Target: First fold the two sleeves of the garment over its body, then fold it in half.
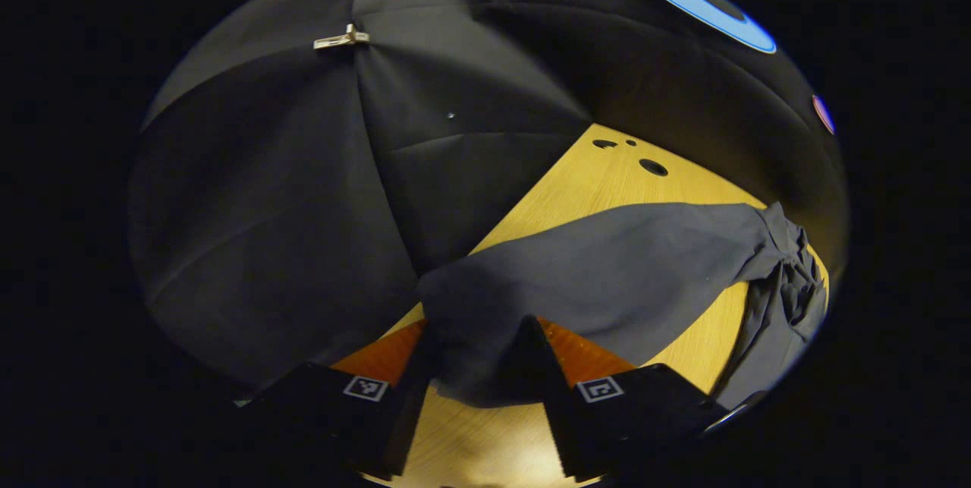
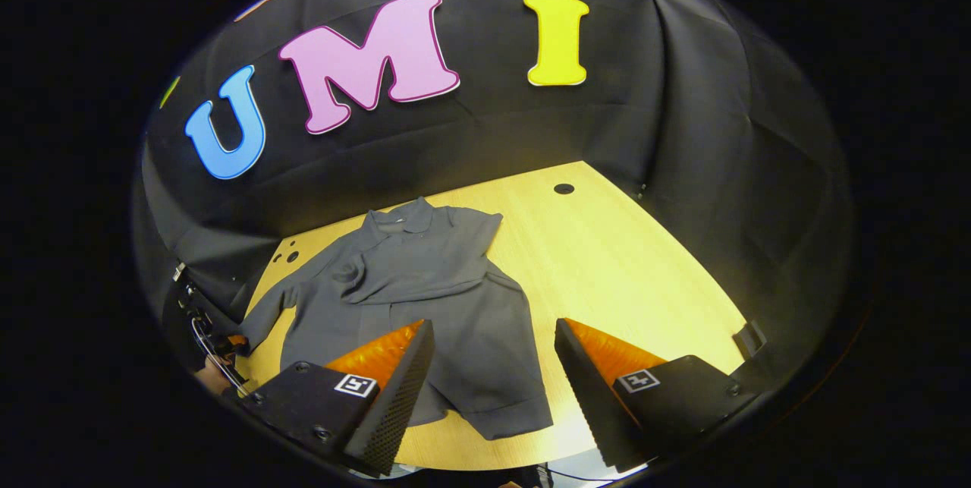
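A grey collared garment (image 2: pixel 455 306) lies face up on the wooden table (image 2: pixel 622 268), collar toward the back wall. One sleeve (image 2: pixel 410 279) is folded across its chest. The other sleeve (image 1: pixel 607 268) stretches out from the body, raised off the table, and my left gripper (image 1: pixel 478 329) is shut on its end, with cloth draped between the fingers. In the right gripper view that left gripper (image 2: pixel 216 344) shows at the table's left edge, held by a hand. My right gripper (image 2: pixel 493 336) hovers open over the garment's lower half, holding nothing.
Black cloth walls close in the table on the back and both sides. Small round holes (image 1: pixel 652 167) mark the tabletop near the back, with another hole (image 2: pixel 564 188) at the far edge. Bare wood (image 2: pixel 645 298) lies to the right of the garment.
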The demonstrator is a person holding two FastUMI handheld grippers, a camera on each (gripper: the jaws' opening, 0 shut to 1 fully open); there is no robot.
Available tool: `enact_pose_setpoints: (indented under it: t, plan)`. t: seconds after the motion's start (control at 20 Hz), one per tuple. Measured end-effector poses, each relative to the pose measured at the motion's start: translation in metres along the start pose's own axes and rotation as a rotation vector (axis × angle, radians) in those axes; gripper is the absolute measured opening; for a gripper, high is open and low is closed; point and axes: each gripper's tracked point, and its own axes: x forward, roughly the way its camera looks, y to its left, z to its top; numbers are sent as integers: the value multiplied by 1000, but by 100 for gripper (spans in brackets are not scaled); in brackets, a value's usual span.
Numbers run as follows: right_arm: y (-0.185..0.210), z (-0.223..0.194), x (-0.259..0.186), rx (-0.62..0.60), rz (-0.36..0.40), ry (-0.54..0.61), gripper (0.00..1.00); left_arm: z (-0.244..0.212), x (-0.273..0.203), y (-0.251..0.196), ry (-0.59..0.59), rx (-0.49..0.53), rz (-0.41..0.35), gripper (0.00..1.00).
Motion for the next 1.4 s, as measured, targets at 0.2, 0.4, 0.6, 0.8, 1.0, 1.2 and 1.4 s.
enact_pose_setpoints:
  t: [0.2, 0.4, 0.6, 0.8, 1.0, 1.2, 1.4]
  plan:
    - [-22, -10, -11, 3, -32, -4, 99, 1, -2, -28, 9, 41, -111, 29]
    - [-39, -9, -20, 8, -52, -27, 99, 1, -11, -38, 27, 41, -119, 16]
    - [-55, -2, -23, -25, -66, -53, 99, 19, -34, -66, -20, 50, -154, 11]
    - [-66, -1, -21, -38, -55, -64, 99, 45, -60, -111, -49, 57, -203, 11]
    - [-83, -2, -7, -22, -67, -50, 99, 82, -85, -163, -108, 41, -266, 11]
    - [-91, -1, 3, -15, -53, -47, 99, 111, -107, -223, -166, 116, -318, 11]
    - [-99, -2, 12, -57, -47, -44, 99, 124, -132, -302, -187, 149, -428, 11]
